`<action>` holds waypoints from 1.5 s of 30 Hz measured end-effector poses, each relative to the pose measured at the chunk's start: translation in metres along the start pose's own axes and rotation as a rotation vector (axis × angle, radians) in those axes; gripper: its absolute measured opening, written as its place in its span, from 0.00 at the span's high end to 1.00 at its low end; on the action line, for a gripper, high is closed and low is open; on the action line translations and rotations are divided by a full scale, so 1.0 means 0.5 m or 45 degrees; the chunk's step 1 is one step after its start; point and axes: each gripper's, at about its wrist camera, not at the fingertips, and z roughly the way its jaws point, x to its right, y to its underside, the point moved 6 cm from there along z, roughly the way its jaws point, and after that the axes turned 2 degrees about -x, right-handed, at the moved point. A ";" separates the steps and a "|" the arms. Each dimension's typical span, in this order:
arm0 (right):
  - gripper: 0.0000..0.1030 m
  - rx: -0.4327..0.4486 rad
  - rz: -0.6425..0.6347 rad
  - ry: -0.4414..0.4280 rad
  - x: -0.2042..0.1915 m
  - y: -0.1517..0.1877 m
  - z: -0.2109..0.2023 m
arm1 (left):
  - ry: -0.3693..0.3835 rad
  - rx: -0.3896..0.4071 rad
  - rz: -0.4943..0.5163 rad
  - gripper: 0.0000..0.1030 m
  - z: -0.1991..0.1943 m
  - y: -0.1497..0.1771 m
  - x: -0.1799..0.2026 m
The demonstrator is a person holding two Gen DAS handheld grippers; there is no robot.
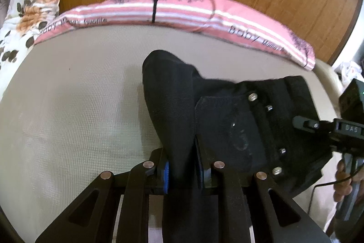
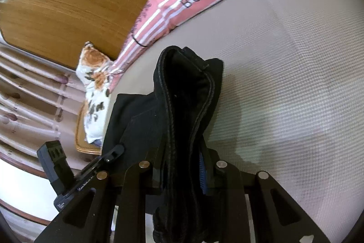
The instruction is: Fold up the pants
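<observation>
While both jaws are clamping the black pants (image 1: 173, 92), the left gripper (image 1: 183, 171) and right gripper (image 2: 186, 171) are carrying them above the mattress (image 1: 75, 106) toward the pillow-side edge for folding.

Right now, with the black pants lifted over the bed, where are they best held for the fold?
By the edges already pinched: the left tool and the right tool each clamp a bunched edge of the black pants, coming from the near side. The fabric between them hangs slack, so spread corners would probably lay flatter.
</observation>
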 end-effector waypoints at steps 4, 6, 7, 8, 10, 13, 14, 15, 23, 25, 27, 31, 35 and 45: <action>0.52 0.024 -0.085 0.235 0.031 0.011 0.014 | -0.021 -0.040 -0.024 0.64 0.037 0.022 -0.024; 0.47 0.043 -0.138 0.295 0.032 0.017 0.016 | -0.039 -0.035 -0.014 0.61 0.043 0.028 -0.025; 0.46 0.051 -0.144 0.308 0.033 0.019 0.015 | -0.046 -0.029 -0.008 0.60 0.043 0.029 -0.024; 0.43 0.059 -0.142 0.325 0.034 0.020 0.012 | -0.057 -0.025 0.000 0.58 0.042 0.030 -0.023; 0.42 0.061 -0.143 0.341 0.035 0.023 0.007 | -0.094 -0.023 0.011 0.53 0.039 0.032 -0.022; 0.41 0.076 -0.159 0.367 0.030 0.042 -0.012 | -0.148 -0.027 0.017 0.50 0.024 0.044 -0.020; 0.39 0.080 -0.168 0.380 0.027 0.049 -0.015 | -0.163 -0.028 0.020 0.50 0.018 0.051 -0.019; 0.38 0.086 -0.173 0.391 0.027 0.057 -0.019 | -0.183 -0.030 0.022 0.49 0.012 0.059 -0.019; 0.34 0.175 -0.114 0.379 0.038 0.125 -0.081 | -0.292 0.014 0.007 0.49 -0.068 0.146 -0.005; 0.34 0.198 -0.118 0.390 0.031 0.135 -0.099 | -0.318 0.033 0.002 0.49 -0.091 0.161 0.002; 0.34 0.221 -0.159 0.422 0.015 0.147 -0.113 | -0.331 0.055 -0.004 0.49 -0.115 0.174 0.011; 0.32 0.237 -0.249 0.479 -0.023 0.181 -0.125 | -0.346 0.097 -0.010 0.44 -0.155 0.196 0.034; 0.20 0.275 -0.365 0.564 -0.071 0.222 -0.131 | -0.355 0.130 0.001 0.35 -0.185 0.218 0.060; 0.08 0.332 -0.462 0.648 -0.132 0.277 -0.134 | -0.377 0.151 0.007 0.32 -0.208 0.251 0.077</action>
